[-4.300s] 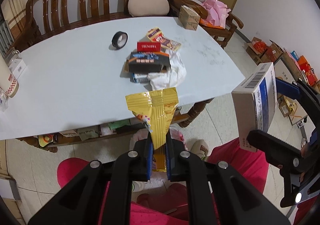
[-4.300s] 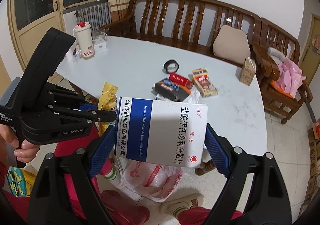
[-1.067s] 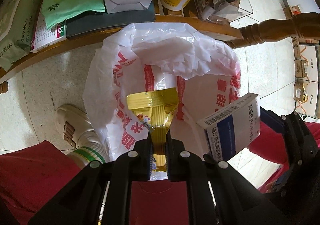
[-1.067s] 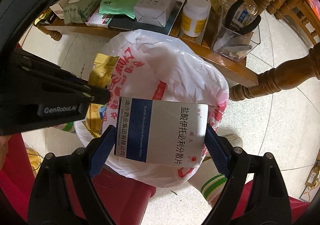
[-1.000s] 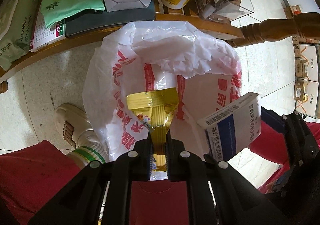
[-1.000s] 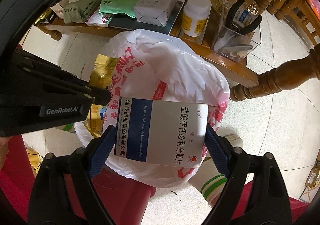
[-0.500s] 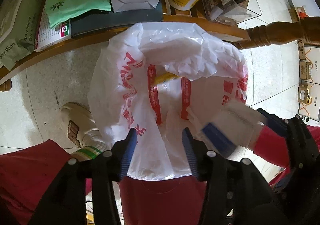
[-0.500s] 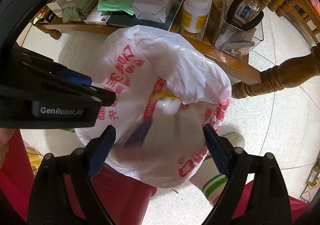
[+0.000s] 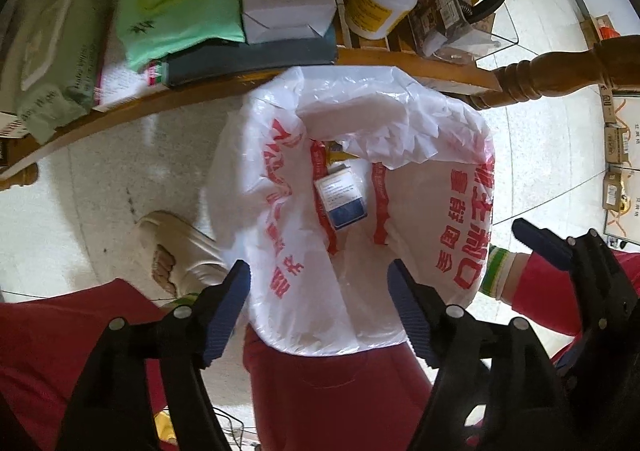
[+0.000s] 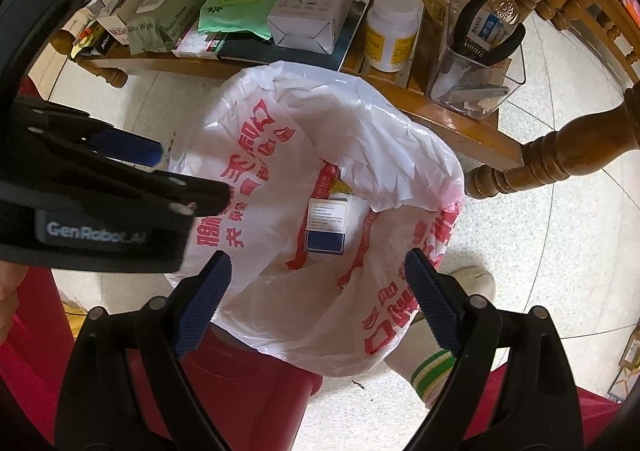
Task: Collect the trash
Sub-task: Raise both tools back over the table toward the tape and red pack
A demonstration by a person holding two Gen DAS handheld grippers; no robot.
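Nearest the cameras, the left gripper [image 9: 318, 285] is seen with jaws that have just been opening; nothing is between them. The right gripper [image 10: 318, 281] is held with jaws spread wide and empty. Below both, the medicine box [image 10: 326, 225] is seen lying inside the white plastic bag [image 10: 400, 155], beside a yellow wrapper [image 9: 334, 148]. Beyond, a white bottle [image 10: 391, 35] is seen on the wooden shelf [image 10: 460, 123].

A pale speckled floor [image 9: 120, 171] carries a white plastic bag [image 9: 420, 155] beside a slippered foot [image 9: 176, 247].
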